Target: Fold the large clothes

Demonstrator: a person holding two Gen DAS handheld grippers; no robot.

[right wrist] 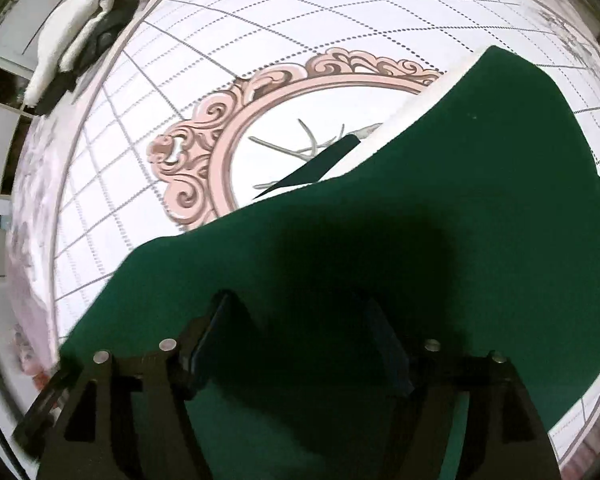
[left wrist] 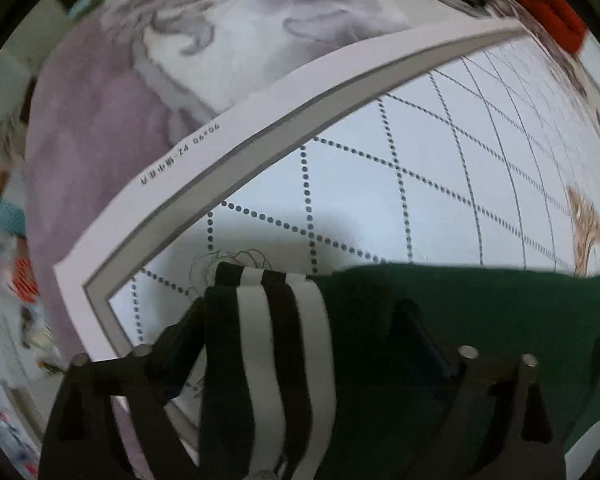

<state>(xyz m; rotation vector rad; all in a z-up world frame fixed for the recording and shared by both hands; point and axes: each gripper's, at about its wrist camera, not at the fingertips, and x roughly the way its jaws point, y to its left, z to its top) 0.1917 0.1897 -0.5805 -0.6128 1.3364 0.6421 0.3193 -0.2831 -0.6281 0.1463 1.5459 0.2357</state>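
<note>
- Left gripper (left wrist: 300, 312): matte black angular fingers, silver round pin heads on the linkages.
- Right gripper (right wrist: 300, 320): same black build, dark blue-tinted pads (right wrist: 210, 340), silver pins.

green garment (right wrist: 380, 220) cropped, red cloth (left wrist: 540, 4) blurred

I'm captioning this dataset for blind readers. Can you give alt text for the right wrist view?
The open right gripper hovers over a dark green garment spread across a white mat with a dotted grid and a pink ornate ring. White and dark clothes lie piled at the far left corner.
</note>
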